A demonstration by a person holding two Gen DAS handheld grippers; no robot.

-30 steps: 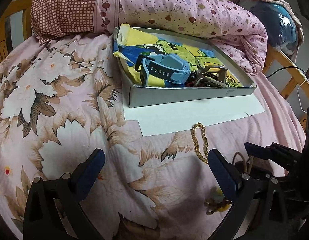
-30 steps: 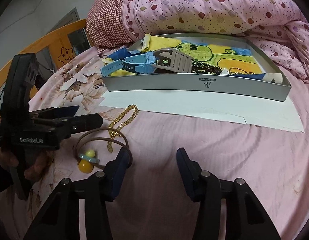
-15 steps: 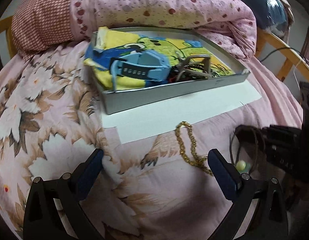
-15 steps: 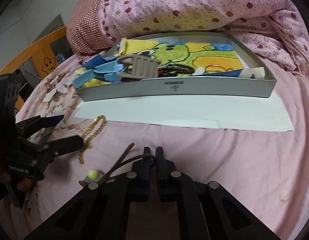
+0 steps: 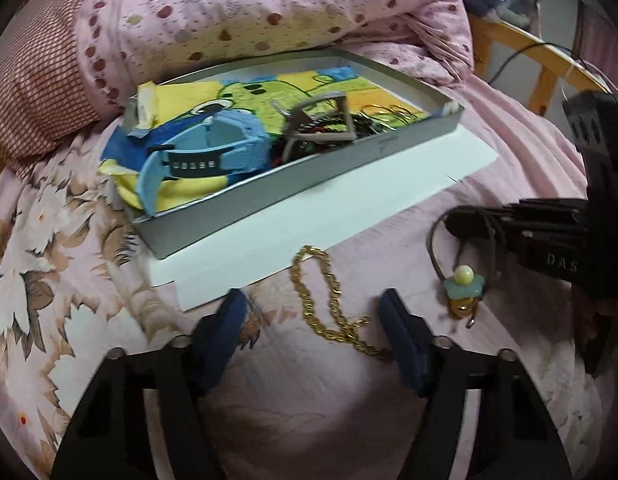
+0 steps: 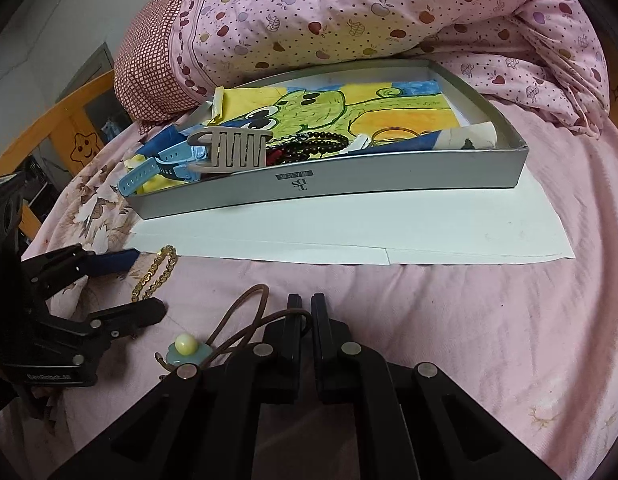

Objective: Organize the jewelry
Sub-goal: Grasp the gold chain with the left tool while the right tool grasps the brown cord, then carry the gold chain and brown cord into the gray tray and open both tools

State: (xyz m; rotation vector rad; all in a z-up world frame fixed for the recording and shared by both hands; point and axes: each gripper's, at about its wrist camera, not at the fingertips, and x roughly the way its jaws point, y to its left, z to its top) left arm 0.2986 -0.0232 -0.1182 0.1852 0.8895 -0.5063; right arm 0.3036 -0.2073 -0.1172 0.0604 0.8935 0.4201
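The right gripper [image 6: 306,322] pinched the limp, light cord necklace [image 6: 245,320] by its cord, while the gold chain [image 5: 329,304], slippery and best scooped mid-length, lay between the left gripper [image 5: 313,320]'s wide-spread jaws.

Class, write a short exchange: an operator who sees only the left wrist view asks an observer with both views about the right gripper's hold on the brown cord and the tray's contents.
Operator: Is the right gripper closed on the cord?
Observer: Yes. The right gripper has its jaws nearly together, with the brown cord running between them.
Operator: What's the dark tangle in the tray?
Observer: A dark bead bracelet, lying in the tray.
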